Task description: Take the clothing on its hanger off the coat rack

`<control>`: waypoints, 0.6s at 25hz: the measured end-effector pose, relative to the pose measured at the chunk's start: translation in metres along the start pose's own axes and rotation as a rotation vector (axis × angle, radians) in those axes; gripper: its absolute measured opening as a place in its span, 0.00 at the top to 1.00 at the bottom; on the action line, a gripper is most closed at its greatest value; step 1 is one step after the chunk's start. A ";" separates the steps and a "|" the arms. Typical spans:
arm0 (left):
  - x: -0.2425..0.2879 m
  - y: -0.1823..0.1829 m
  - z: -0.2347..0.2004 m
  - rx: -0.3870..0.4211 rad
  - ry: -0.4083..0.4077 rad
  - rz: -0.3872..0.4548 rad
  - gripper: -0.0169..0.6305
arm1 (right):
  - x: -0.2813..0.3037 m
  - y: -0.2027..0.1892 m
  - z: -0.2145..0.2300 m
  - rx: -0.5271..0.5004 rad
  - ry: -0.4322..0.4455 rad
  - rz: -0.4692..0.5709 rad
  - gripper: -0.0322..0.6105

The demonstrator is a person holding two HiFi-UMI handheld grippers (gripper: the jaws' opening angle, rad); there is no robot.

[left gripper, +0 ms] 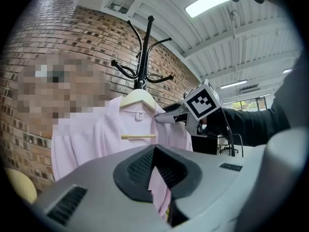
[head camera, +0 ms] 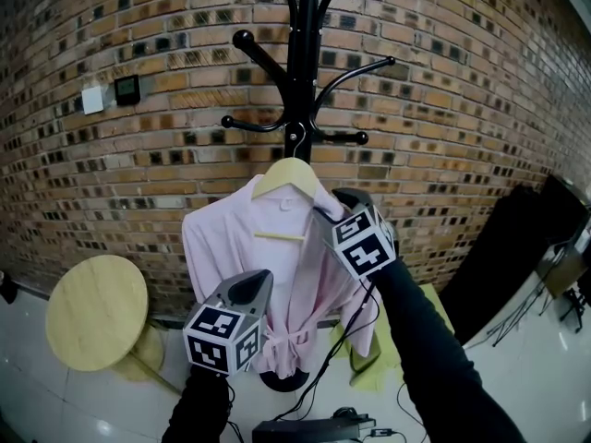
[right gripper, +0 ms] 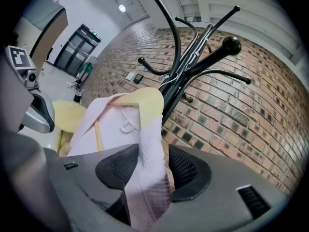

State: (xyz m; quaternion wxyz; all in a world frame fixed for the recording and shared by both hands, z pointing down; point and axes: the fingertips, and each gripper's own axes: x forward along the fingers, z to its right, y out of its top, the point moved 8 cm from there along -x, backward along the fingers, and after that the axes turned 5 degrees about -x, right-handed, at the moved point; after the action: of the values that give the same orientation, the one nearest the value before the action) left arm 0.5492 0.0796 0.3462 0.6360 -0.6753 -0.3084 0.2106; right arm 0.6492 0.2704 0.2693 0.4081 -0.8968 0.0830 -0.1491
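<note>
A pale pink garment (head camera: 235,238) (left gripper: 96,134) (right gripper: 111,124) hangs on a wooden hanger (head camera: 288,175) (left gripper: 137,98) (right gripper: 145,98) from the black coat rack (head camera: 305,63) (left gripper: 144,47) (right gripper: 193,57). My right gripper (head camera: 323,212) (left gripper: 157,117) (right gripper: 153,163) is at the hanger's right shoulder. The cloth-covered hanger arm lies between its jaws, with a gap showing beside the right pad. My left gripper (head camera: 259,280) (left gripper: 154,151) (right gripper: 41,115) is lower and to the left, in front of the garment, pointing up at it. Its tips meet; pink cloth shows through the slot behind them.
A round wooden stool (head camera: 97,312) stands at the left by the brick wall. A yellow cloth (head camera: 379,358) lies at the rack's foot on the right. A black box with cables (head camera: 305,427) sits on the floor near me. Dark equipment (head camera: 517,247) stands at the right.
</note>
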 end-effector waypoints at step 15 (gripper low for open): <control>-0.005 0.006 -0.001 0.003 0.000 0.015 0.95 | -0.004 0.002 -0.005 -0.105 -0.011 -0.007 0.80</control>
State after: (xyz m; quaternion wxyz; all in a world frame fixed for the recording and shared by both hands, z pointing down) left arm 0.5471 0.0755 0.3399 0.6355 -0.6767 -0.3028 0.2157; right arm 0.6431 0.2663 0.2699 0.3603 -0.9181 0.0856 -0.1411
